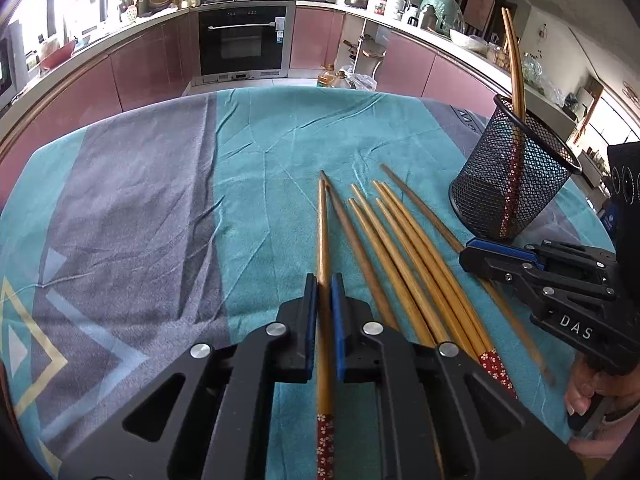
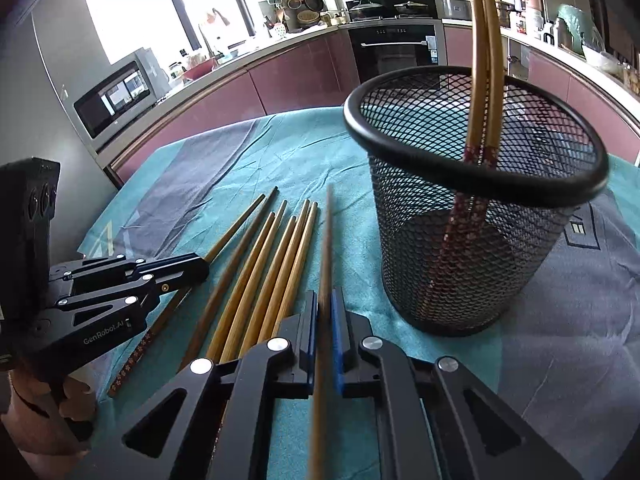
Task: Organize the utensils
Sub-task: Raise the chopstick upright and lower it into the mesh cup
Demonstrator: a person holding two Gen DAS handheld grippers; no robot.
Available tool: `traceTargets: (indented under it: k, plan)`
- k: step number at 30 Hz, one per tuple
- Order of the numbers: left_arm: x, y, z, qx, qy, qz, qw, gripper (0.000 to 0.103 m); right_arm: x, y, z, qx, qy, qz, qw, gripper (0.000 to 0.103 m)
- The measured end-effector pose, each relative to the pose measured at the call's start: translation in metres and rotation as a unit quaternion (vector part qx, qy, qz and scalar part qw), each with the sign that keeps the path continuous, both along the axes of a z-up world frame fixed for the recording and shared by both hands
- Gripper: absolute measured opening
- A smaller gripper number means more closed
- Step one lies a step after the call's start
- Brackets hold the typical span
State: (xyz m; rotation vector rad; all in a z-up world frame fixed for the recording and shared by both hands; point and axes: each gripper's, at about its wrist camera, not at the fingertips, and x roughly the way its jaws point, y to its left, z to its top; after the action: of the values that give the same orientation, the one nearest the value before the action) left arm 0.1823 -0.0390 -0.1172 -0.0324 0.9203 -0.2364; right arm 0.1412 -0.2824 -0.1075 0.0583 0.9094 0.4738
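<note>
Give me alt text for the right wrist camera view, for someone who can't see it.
The right gripper is shut on one wooden chopstick beside a black mesh holder containing two chopsticks. More chopsticks lie on a teal tablecloth, with the left gripper at their far side.
</note>
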Motion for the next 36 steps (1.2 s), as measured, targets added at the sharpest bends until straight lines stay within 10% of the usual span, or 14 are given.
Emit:
traceTargets:
  k: [14, 36]
  plan:
    - [-0.042, 0.012, 0.044, -0.048, -0.047, -0.035, 0.9971, 0.008, -0.028, -0.021, 0.035, 0.060, -0.030, 0.036, 0.997, 0.006]
    - [-0.069, -0.014, 0.151, -0.149, -0.148, -0.116, 0.9707, 0.008, -0.044, -0.083, 0.110, 0.113, -0.147, 0.007, 0.983, 0.006]
